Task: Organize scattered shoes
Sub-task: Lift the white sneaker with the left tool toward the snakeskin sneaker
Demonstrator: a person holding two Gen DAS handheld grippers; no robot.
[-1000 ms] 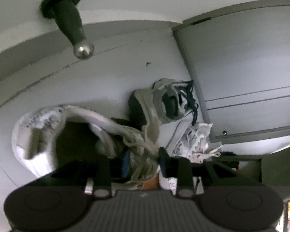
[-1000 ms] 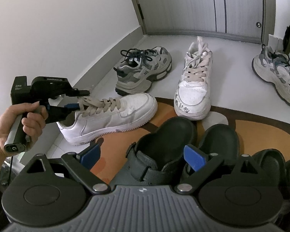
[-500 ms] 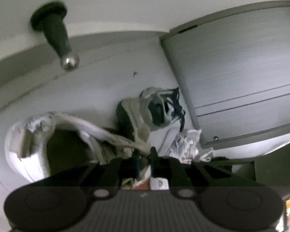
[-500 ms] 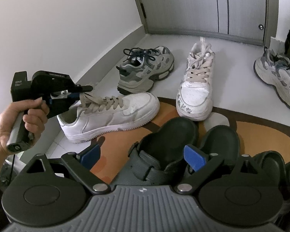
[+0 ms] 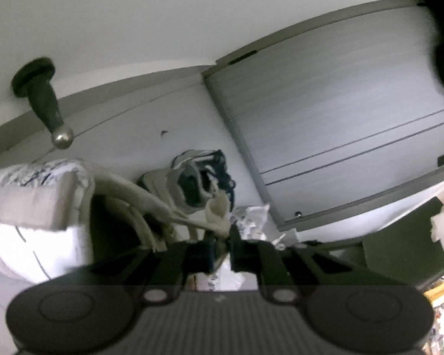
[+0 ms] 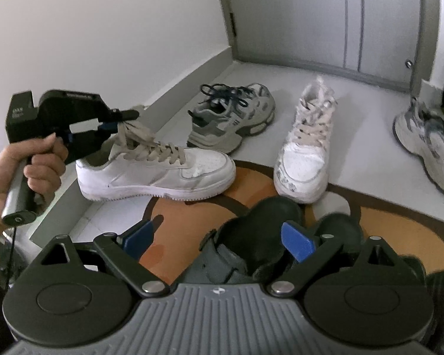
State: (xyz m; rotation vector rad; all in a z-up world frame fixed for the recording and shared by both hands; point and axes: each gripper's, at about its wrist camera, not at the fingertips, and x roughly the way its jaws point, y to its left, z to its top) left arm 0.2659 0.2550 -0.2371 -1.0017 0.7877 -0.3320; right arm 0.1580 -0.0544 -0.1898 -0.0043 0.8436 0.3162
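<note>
My left gripper (image 6: 120, 121) is shut on the tongue and laces of a white sneaker (image 6: 159, 174) and holds it lifted, toe to the right, above the floor by the wall. In the left wrist view the gripper (image 5: 222, 244) pinches the beige laces (image 5: 219, 207), with the sneaker's heel (image 5: 35, 207) at the left. My right gripper (image 6: 219, 238) is open and empty above a pair of dark clogs (image 6: 269, 236). The matching white sneaker (image 6: 306, 151) stands on the floor, toe toward me. A grey sneaker with dark laces (image 6: 233, 118) stands behind the lifted one.
Another grey-white sneaker (image 6: 429, 145) lies at the right. An orange and brown mat (image 6: 192, 219) lies under the clogs. A grey door (image 6: 325, 14) closes the back; a white wall (image 6: 103, 29) runs along the left, with a door stopper (image 5: 44, 103) on it.
My left gripper closed on the white sneaker's laces and tongue and lifted the shoe off the floor. The right gripper stayed open over the clogs.
</note>
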